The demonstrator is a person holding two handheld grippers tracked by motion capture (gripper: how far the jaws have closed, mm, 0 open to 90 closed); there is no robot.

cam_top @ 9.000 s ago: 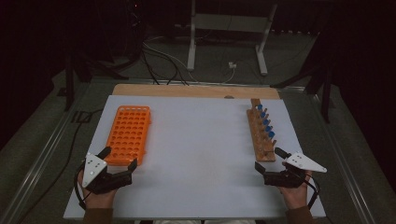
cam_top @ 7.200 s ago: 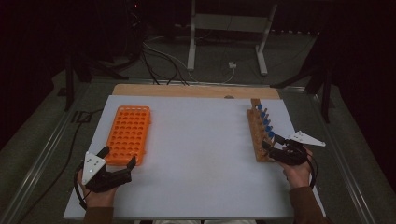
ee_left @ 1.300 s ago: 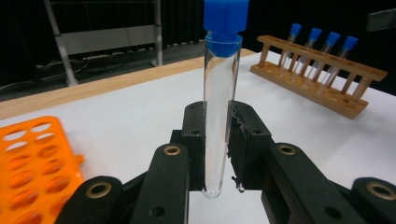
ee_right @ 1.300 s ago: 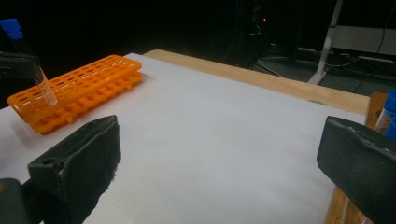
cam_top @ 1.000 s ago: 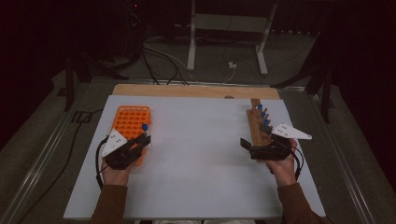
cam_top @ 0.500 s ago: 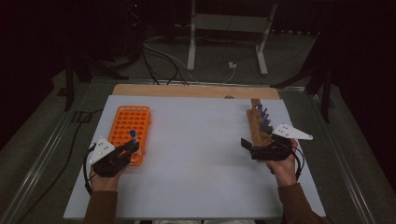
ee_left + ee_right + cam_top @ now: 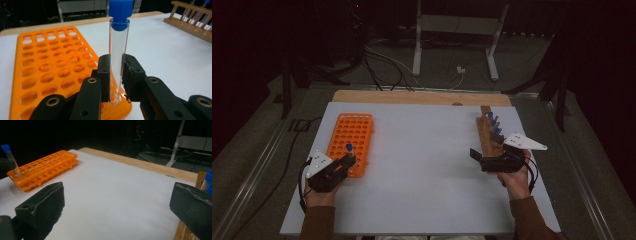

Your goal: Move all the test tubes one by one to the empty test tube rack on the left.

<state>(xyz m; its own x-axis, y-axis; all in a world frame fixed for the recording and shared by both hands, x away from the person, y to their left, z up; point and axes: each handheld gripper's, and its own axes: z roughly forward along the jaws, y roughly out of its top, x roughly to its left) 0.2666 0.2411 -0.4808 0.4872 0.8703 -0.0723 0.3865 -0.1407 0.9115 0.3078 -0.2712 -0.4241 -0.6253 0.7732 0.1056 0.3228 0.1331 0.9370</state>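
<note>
1. A white worktop (image 7: 422, 170) seen from above. An orange tube rack (image 7: 352, 140) lies near its left edge, and a wooden rack (image 7: 486, 132) with blue-capped tubes stands near its right edge.
2. The left claw (image 7: 116, 77) is clamped on a clear test tube (image 7: 117, 57) with a blue cap (image 7: 120, 10). The tube stands upright, its rounded tip at the rack's near right corner, in or just above a hole; which one cannot be told.
3. The right claw (image 7: 115, 212) hovers beside the near end of the wooden rack, its jaws wide and holding nothing.
4. The step in hand looks like seating the tube in the orange rack. To do it well, keep the tube vertical, centre its tip over 1 hole, and lower slowly.
5. Release only once the tube rests on the rack's lower tier, then lift the claw straight up so it does not tilt the tube.
</note>
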